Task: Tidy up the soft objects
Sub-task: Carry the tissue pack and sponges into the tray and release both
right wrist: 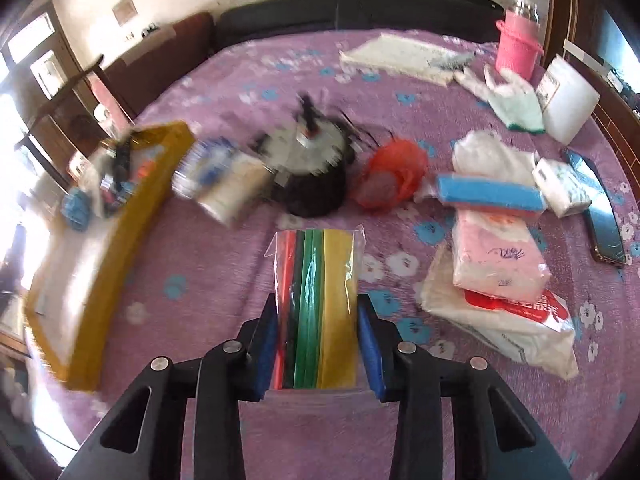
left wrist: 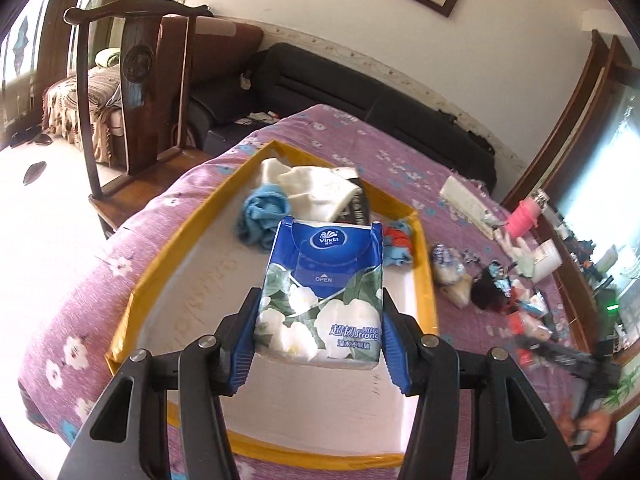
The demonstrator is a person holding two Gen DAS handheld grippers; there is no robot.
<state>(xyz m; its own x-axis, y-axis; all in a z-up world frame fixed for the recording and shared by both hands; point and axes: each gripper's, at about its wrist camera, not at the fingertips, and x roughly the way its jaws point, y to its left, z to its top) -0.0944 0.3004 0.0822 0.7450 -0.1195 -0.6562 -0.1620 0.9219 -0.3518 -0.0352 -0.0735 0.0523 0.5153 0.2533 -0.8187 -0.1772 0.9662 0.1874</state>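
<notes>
My left gripper [left wrist: 319, 322] is shut on a blue and white tissue pack [left wrist: 324, 292] with a flower print, held above the yellow-rimmed box [left wrist: 156, 276]. White cloth [left wrist: 316, 188], a blue cloth [left wrist: 262, 216] and small coloured items lie in the far end of that box. In the right wrist view my right gripper [right wrist: 318, 330] is shut on a clear packet of coloured strips [right wrist: 318, 292], red, green and yellow, just over the purple flowered bedspread [right wrist: 248, 92]. The yellow-rimmed box [right wrist: 116, 216] is at that view's left.
Scattered on the bedspread are a black bundle [right wrist: 316, 184], an orange mesh bag [right wrist: 390, 178], a blue sponge [right wrist: 490, 194], pink and white tissue packs [right wrist: 498, 258], gloves [right wrist: 516, 100], a pink cup [right wrist: 516, 46] and a phone [right wrist: 600, 210]. A wooden chair [left wrist: 132, 92] stands beyond the bed's left edge.
</notes>
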